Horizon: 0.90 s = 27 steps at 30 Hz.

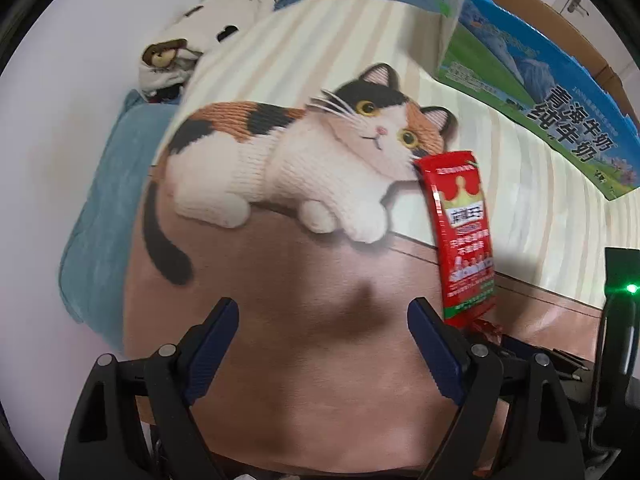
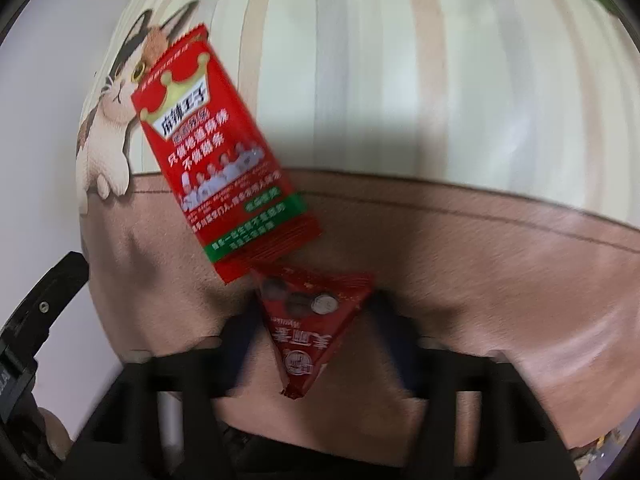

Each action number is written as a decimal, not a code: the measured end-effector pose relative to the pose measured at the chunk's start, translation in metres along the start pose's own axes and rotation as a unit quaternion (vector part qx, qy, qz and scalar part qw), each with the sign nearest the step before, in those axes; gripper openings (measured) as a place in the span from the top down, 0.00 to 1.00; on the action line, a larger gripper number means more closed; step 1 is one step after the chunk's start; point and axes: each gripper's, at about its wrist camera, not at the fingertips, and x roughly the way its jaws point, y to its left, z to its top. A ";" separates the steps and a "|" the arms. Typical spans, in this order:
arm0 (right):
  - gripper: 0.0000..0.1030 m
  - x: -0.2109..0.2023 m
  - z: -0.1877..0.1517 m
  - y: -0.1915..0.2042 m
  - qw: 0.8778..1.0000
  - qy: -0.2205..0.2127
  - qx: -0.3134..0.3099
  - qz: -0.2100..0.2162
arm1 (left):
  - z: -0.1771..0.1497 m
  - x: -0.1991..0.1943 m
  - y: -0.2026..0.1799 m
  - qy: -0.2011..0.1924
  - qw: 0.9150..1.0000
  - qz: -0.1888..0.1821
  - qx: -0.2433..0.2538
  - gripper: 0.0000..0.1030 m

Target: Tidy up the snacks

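Note:
A long red snack packet (image 2: 216, 152) with a gold crown lies on the cat-print mat (image 2: 440, 100), its lower end over the top of a red triangular packet (image 2: 304, 344). My right gripper (image 2: 316, 320), blurred, has its dark fingers against both sides of the triangular packet, shut on it. In the left wrist view the long packet (image 1: 460, 232) is just right of my left gripper (image 1: 323, 308). That gripper stands open over the brown part of the mat (image 1: 320, 360) with nothing between its blue pads (image 1: 436, 348). A corner of the triangular packet (image 1: 486, 326) shows beyond the right pad.
A blue and green milk carton box (image 1: 540, 92) stands along the mat's far right edge. A bear-print cloth (image 1: 224, 20) and a blue cushion (image 1: 104, 184) lie to the left. The left gripper's black body (image 2: 40, 312) sits at the left edge of the right wrist view.

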 end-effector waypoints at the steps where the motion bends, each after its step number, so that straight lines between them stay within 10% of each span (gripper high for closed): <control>1: 0.51 -0.002 -0.001 -0.001 1.000 -0.003 -0.003 0.003 | 0.002 0.002 -0.004 0.003 1.000 -0.006 -0.001 0.16; 11: 0.51 -0.066 0.008 -0.066 0.994 -0.094 0.046 -0.012 | 0.045 0.061 -0.071 0.103 0.989 -0.101 -0.038 0.16; 18: 0.49 -0.078 0.007 -0.134 0.989 -0.101 0.106 0.026 | 0.054 0.064 -0.122 0.037 0.998 -0.028 0.045 0.28; 27: 0.37 -0.082 -0.015 -0.163 0.980 -0.105 0.158 0.053 | 0.003 0.059 -0.156 0.031 0.982 -0.018 0.187 0.43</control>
